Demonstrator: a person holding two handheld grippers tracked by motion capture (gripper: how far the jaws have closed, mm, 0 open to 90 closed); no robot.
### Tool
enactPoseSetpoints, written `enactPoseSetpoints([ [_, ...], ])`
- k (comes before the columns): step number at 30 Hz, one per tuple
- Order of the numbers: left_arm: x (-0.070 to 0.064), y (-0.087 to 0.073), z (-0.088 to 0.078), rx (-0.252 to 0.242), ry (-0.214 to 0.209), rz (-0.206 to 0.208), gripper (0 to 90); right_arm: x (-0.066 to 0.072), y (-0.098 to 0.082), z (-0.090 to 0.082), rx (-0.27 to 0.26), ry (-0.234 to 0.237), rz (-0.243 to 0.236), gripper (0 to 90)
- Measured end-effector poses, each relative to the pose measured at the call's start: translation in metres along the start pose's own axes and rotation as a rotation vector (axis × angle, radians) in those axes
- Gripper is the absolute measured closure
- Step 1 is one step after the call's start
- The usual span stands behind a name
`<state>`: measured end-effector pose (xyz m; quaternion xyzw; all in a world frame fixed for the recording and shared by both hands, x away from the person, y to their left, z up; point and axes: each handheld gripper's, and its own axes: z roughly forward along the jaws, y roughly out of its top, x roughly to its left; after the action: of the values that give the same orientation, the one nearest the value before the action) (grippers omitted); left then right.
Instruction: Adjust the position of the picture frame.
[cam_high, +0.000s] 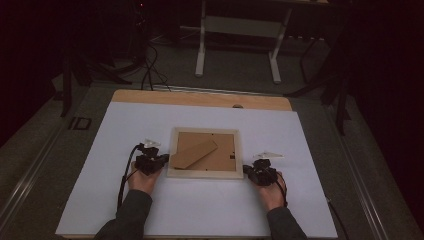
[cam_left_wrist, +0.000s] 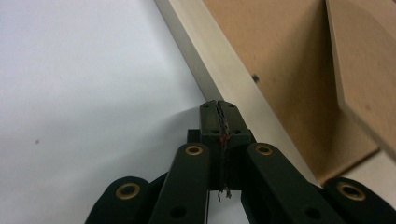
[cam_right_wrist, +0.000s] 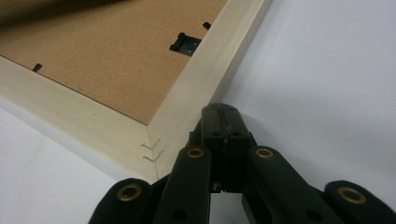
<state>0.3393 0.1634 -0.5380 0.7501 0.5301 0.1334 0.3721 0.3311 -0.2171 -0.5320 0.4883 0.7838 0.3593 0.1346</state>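
A pale wooden picture frame (cam_high: 205, 173) lies face down on the white sheet, its brown backing board and fold-out stand (cam_high: 194, 154) facing up. My left gripper (cam_high: 159, 158) rests at the frame's left edge; in the left gripper view its jaws are shut with nothing between them, tips (cam_left_wrist: 219, 105) against the pale rail (cam_left_wrist: 219, 74). My right gripper (cam_high: 248, 171) sits at the frame's near right corner. Its jaws are shut and empty too, tips (cam_right_wrist: 219, 110) touching the rail (cam_right_wrist: 201, 88) beside the stapled corner joint (cam_right_wrist: 152, 151). A black turn clip (cam_right_wrist: 186, 43) holds the backing.
The white sheet (cam_high: 125, 135) covers a wooden tabletop (cam_high: 200, 98). Beyond the table stand a white desk frame (cam_high: 240, 40), dark stands and floor cables (cam_high: 150, 65). Bare sheet lies left, right and in front of the frame.
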Motion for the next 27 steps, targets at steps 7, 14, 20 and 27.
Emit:
enactPoseSetpoints([
  [7,0.000,-0.002,-0.003,0.001,0.007,-0.010,90.0,0.002,0.001,0.003,-0.005,0.005,-0.006,90.0],
  [14,-0.007,-0.005,-0.008,0.022,0.036,0.021,90.0,0.002,0.004,0.005,-0.005,-0.008,-0.003,90.0],
  [20,-0.011,-0.010,-0.012,0.025,0.047,0.025,90.0,0.001,0.006,0.006,-0.003,-0.009,-0.004,90.0],
  [27,-0.010,-0.012,-0.014,0.022,0.040,0.025,90.0,0.000,0.010,0.010,-0.001,-0.005,0.008,90.0],
])
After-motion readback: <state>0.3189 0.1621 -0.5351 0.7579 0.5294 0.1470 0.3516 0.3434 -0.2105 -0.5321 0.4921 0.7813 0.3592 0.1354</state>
